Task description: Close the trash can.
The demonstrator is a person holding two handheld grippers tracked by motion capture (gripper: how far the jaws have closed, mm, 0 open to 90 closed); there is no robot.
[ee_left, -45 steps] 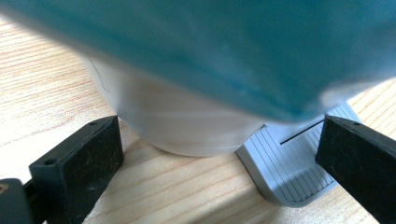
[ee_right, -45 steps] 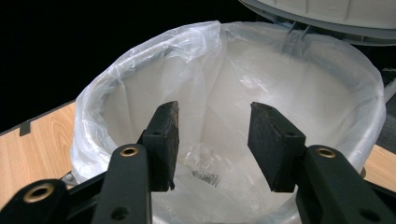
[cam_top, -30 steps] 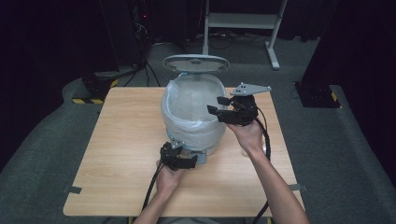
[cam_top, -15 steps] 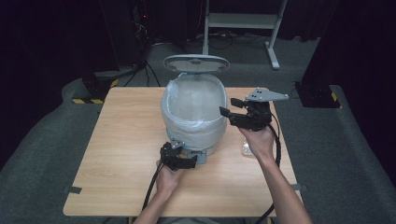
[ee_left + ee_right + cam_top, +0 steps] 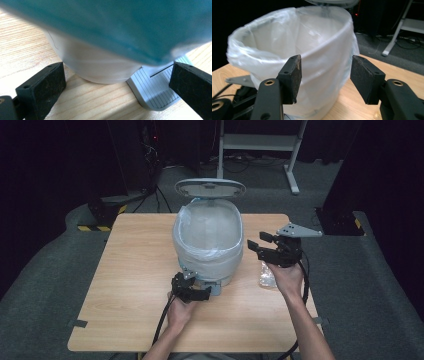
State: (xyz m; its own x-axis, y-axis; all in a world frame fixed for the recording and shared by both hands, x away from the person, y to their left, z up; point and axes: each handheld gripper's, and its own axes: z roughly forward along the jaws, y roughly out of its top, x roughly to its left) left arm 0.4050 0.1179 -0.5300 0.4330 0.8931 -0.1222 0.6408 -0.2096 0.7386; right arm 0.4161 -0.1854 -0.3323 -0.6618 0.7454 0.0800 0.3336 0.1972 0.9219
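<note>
Two grippers in the high view, no readable writing or labels anywhere. My left gripper (image 5: 192, 289) sits low on the light wooden table (image 5: 125, 270), right at the foot of the white pedal bin lined with a clear plastic bag (image 5: 209, 237), by its grey ribbed foot pedal (image 5: 216, 289). Bin stands mid-table, towards the far edge, oval grey lid (image 5: 210, 188) tipped up and open behind it; bag folded over the rim. My right gripper (image 5: 261, 246) is held up beside the bin's right side, jaws apart, nothing between them, pointing at the bin, grey three-cornered plate on top, wrist bent up. Small crumpled clear plastic piece (image 5: 266, 276) lies on the table under my right hand (image 5: 286, 275). Left hand (image 5: 180, 312) rests flat and low.

Left gripper view: jaws spread wide and empty, pads near the tabletop; bin's rounded white base (image 5: 100, 67) just ahead between them, pedal (image 5: 155, 92) just inside the right jaw, blurred bluish bag overhang above.

Right gripper view: jaws apart, empty, bagged bin (image 5: 294, 57) straight ahead and close, not touching as far as I can tell.
</note>
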